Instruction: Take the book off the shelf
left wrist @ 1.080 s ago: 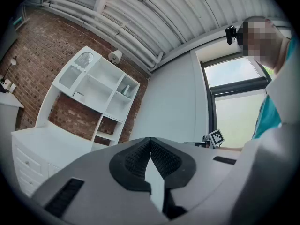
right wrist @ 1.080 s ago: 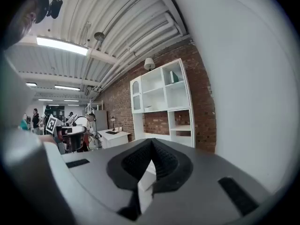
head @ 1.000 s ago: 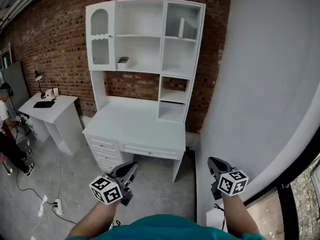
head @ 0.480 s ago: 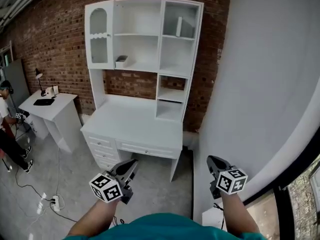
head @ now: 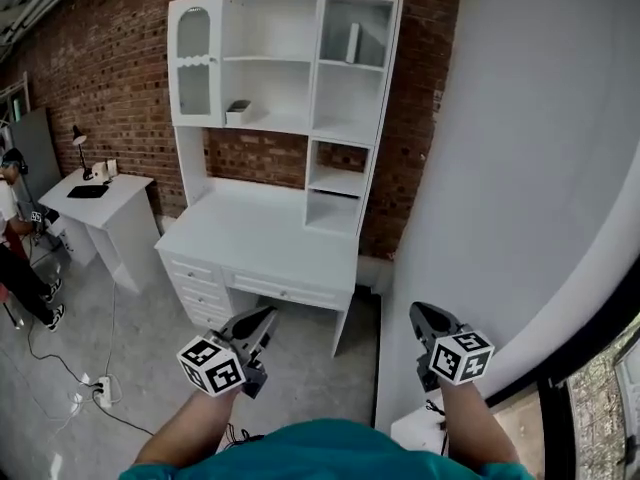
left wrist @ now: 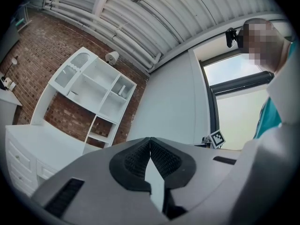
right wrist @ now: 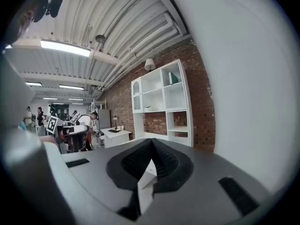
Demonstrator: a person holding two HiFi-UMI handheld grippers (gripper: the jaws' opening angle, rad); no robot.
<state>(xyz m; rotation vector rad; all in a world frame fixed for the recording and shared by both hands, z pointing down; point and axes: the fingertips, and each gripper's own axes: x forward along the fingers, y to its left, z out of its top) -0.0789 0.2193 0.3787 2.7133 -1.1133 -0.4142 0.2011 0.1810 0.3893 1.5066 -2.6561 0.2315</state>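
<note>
The book (head: 352,43) stands upright in the top right compartment of the white shelf unit (head: 313,68), in the upper middle of the head view. It leans slightly against that compartment's back corner. The shelf unit sits on a white worktop (head: 255,243) with drawers, backed by a brick wall (head: 110,78).

Both claws are low in the frame, well apart from the shelf unit and over the floor. The left claw (head: 264,316) is at the lower left and the right claw (head: 424,314) at the lower right. In its own view the left claw (left wrist: 150,141) has its jaws pressed together, tip against tip. The right claw (right wrist: 151,142) shows the same, pads meeting at the tips.

A small dark box (head: 238,110) lies on the middle shelf. At the left edge stands a small white table (head: 105,203) with a lamp (head: 80,148), and a person (head: 12,228) beside it.
</note>
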